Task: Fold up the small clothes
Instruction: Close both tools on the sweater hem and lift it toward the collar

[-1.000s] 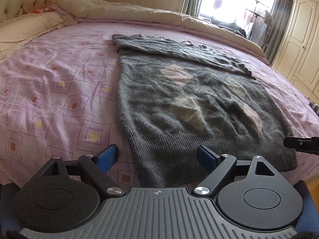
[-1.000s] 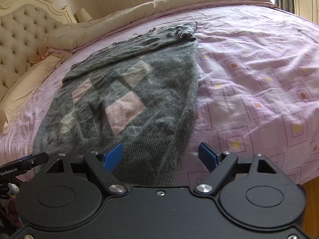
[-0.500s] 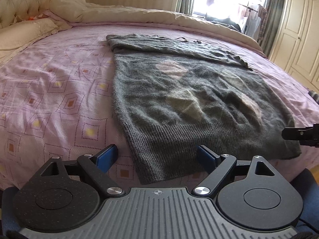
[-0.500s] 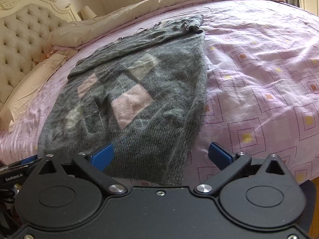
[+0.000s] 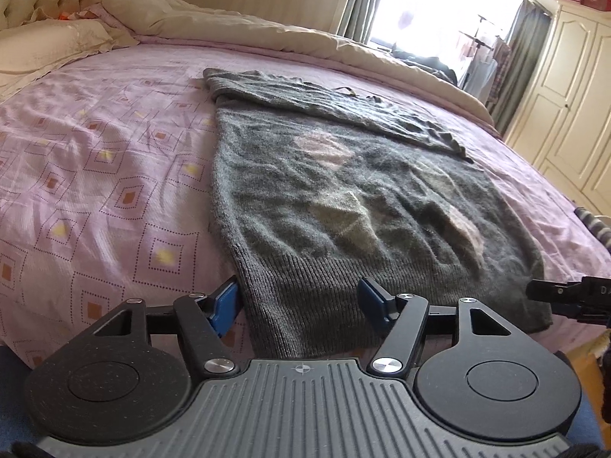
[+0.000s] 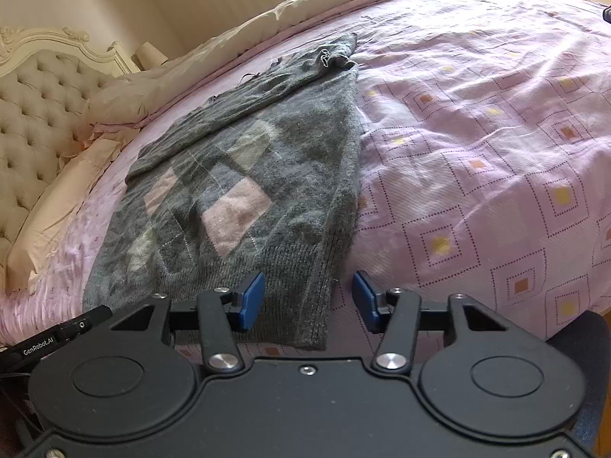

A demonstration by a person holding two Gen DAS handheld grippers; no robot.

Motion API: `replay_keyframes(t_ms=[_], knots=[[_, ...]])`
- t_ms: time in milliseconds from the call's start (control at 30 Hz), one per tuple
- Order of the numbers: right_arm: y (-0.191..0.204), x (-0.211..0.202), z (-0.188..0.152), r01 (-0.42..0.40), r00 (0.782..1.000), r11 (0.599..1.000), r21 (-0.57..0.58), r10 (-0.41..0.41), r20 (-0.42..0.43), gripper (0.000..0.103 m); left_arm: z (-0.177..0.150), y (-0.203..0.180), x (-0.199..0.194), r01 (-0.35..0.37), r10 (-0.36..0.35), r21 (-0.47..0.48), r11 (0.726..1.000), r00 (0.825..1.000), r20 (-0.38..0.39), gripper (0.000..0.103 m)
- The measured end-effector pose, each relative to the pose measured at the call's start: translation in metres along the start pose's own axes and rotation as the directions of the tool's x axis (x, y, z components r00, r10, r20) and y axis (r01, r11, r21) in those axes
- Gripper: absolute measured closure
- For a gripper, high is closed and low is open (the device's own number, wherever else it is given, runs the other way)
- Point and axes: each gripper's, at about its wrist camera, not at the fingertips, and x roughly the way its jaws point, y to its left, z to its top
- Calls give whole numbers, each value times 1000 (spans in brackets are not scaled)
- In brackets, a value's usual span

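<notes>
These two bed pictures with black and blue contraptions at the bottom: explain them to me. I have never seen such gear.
No robot arm here: a person carries a two-finger gripper in each hand, each with a wide-angle camera looking along its blue fingers. One picture comes from the left gripper, the other from the right gripper. A grey sweater with pale diamond patches lies flat on the pink patterned bedsheet, its sleeves folded across the far end. Each gripper sits at a near corner of the ribbed hem. Both sets of jaws have just been closing, with hem fabric between them, but the pads do not yet press on it, so nothing is held.
</notes>
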Motion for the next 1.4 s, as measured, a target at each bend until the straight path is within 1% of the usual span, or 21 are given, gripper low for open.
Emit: replay_keyframes(t_ms=[33, 67, 100, 133, 233, 267, 300, 333, 367, 400, 433, 467, 500, 600, 767, 1067, 1267, 1400], knots=[[1, 1, 0, 0, 1000, 1000, -7, 0, -2, 57, 0, 0, 0, 4, -4, 1, 1000, 1000, -1, 40], [2, 1, -1, 4, 1000, 1000, -13, -4, -3, 76, 1, 0, 0, 10, -10, 3, 1000, 1000, -1, 40], [4, 2, 0, 13, 1000, 1000, -18, -13, -5, 85, 1, 0, 0, 16, -16, 3, 1000, 1000, -2, 40], [4, 2, 0, 18, 1000, 1000, -19, -18, -5, 91, 1, 0, 0, 24, -24, 2, 1000, 1000, -4, 40], [2, 2, 1, 3, 1000, 1000, -4, -3, -6, 91, 1, -1, 1, 42, -42, 2, 999, 999, -4, 42], [1, 2, 1, 0, 1000, 1000, -1, 0, -4, 91, 1, -1, 1, 47, -47, 1, 999, 999, -3, 46], [1, 1, 2, -6, 1000, 1000, -1, 6, -2, 91, 0, 0, 2, 46, -46, -3, 999, 999, 0, 55], [1, 0, 2, -13, 1000, 1000, 0, 13, 2, 91, 0, 1, 2, 38, -38, -8, 999, 999, 3, 62], [1, -1, 3, -22, 1000, 1000, 2, 22, 7, 91, 0, 2, 2, 27, -27, -14, 1000, 1000, 8, 79], [0, -2, 3, -33, 999, 999, 7, 33, 12, 91, 1, 4, 3, 15, -15, -22, 1000, 1000, 8, 91], [0, -4, 4, -43, 999, 999, 13, 43, 17, 91, 1, 7, 3, 20, -19, -35, 999, 1000, 8, 91], [-1, -5, 6, -54, 998, 998, 19, 53, 24, 91, 2, 10, 2, 33, -33, -51, 998, 999, 11, 95], [-1, -6, 7, -62, 998, 998, 22, 61, 30, 91, 3, 12, 1, 37, -36, -60, 998, 999, 17, 96], [-1, -12, 13, -89, 995, 995, 35, 87, 54, 91, 6, 11, -5, 34, -33, -46, 998, 999, 38, 97], [-2, -21, 27, -140, 986, 988, 69, 132, 103, 91, 20, 11, -17, 63, -57, -62, 996, 994, 88, 97], [2, -27, 62, -207, 964, 974, 92, 186, 191, 91, 59, 12, -30, 121, -102, -91, 988, 976, 193, 97], [9, -16, 99, -241, 946, 969, 60, 221, 236, 91, 87, 13, -27, 141, -117, -86, 986, 963, 242, 97], [15, -4, 133, -256, 930, 966, 28, 238, 280, 91, 115, 15, -19, 161, -134, -77, 984, 952, 274, 97]])
